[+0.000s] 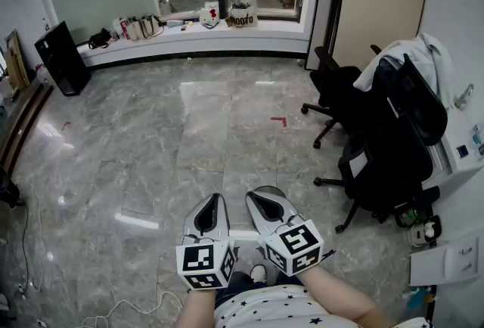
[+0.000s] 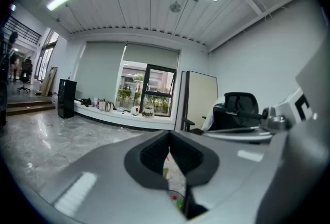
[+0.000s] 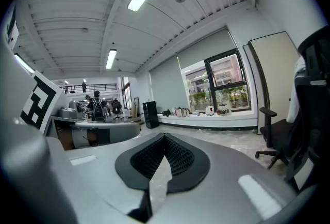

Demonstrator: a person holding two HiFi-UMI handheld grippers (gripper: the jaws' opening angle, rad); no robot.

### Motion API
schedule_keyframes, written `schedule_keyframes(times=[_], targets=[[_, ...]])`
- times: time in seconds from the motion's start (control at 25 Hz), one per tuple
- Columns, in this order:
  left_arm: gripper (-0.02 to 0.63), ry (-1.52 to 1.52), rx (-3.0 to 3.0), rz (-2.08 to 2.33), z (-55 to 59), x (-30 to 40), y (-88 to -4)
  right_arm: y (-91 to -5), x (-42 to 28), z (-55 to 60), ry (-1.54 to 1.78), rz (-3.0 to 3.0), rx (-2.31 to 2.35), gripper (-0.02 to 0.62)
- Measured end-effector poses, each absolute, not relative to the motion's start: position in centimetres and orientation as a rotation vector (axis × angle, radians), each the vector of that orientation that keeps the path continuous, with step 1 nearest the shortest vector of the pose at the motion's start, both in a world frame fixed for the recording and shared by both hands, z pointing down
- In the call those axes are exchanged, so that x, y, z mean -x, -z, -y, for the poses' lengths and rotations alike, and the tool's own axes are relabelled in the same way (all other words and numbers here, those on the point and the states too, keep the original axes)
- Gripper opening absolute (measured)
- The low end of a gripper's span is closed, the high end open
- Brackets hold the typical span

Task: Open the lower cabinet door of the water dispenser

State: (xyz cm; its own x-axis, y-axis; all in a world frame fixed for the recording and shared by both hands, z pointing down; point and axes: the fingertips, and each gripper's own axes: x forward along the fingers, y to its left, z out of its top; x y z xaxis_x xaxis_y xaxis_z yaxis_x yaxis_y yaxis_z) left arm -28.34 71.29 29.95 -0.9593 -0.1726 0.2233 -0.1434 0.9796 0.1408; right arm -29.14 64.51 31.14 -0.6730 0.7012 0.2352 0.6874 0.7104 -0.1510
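Observation:
A white appliance with blue buttons (image 1: 463, 146), which looks like the water dispenser, stands at the far right edge of the head view, mostly hidden behind black chairs; no lower door shows. My left gripper (image 1: 214, 199) and right gripper (image 1: 262, 193) are held side by side low in front of the person, over bare marble floor and far from the appliance. Both point ahead and slightly down. In the left gripper view the left gripper (image 2: 169, 138) has its jaws together with nothing between them. The right gripper (image 3: 165, 138) looks the same, shut and empty.
Two black office chairs (image 1: 386, 149) stand between the grippers and the appliance, a white garment (image 1: 412, 53) draped over one. A black box (image 1: 62, 58) stands far left, and a window sill (image 1: 197, 33) holds several items. Cables (image 1: 30, 273) lie bottom left. A white panel (image 1: 446, 261) sits at bottom right.

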Motion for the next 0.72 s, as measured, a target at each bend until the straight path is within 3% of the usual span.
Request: schedule_keyframes(times=[0.32,0.72], targets=[[0.006,0.138,-0.475,2.835,-61.4,30.9,-29.8,-30.7,30.3,-54.7,-0.120,2.720,0.894,-0.003],[0.006,0.088,-0.968,2.685,-37.1,30.6,-30.2,-30.8,28.1,-30.3,-0.137,2.844,0.376,-0.003]])
